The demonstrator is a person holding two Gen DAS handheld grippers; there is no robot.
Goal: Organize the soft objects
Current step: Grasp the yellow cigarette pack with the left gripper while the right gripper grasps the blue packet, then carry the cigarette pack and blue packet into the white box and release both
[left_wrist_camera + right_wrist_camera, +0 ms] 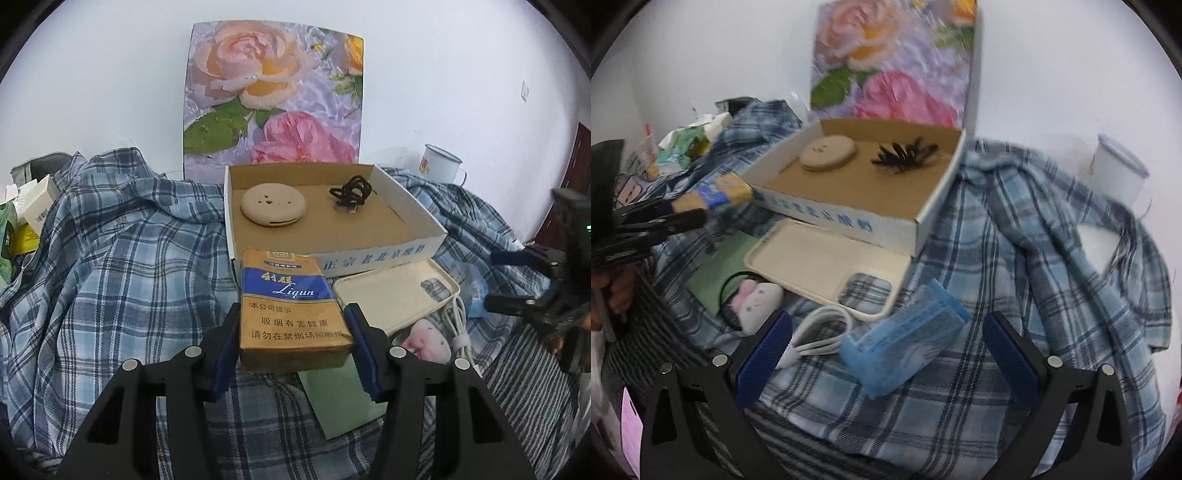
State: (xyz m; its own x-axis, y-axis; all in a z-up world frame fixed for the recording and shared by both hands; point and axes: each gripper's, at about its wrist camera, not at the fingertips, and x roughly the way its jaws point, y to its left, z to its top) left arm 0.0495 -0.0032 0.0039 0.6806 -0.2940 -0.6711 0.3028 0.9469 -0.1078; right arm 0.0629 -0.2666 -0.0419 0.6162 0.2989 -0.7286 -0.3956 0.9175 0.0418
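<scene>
- Cigarette pack (pixel 293 310), gold and blue, sits low in the middle of the left wrist view, clamped across its width by the left gripper (pixel 293 343); the blue pads press on both long sides and the jaws look narrowed to the pack's width. It appears lifted off the plaid cloth (pixel 110 258), just in front of the cardboard box (pixel 424 218).
- I judge this pack light and soft-walled: it crushes if squeezed hard, so a hold low across the sides, as now, suits it, with only gentle pressure.
- Phone case (pixel 395 295), cream, lies right of the pack against the box front. It looks thin, bendy and slightly grippy; taking one long edge seems better than a flat face.
- Plush toy (pixel 757 301), white with pink ears, lies at lower left of the right wrist view beside a coiled white cable (pixel 820 332). It should be very light and squashy; pinch the body's middle.
- Blue tissue packet (pixel 905 343) lies at lower centre of the same view, between the fingers of the right gripper (pixel 890 358), which stand wide apart and hold nothing. Its film looks slippery and its filling soft, so I would close across the short width.
- Inside the box, at upper centre, rest a round beige pad (pixel 827 152) and a dark tangled cord (pixel 905 155).
- Enamel mug (pixel 1115 177) stands at upper right, well apart.
</scene>
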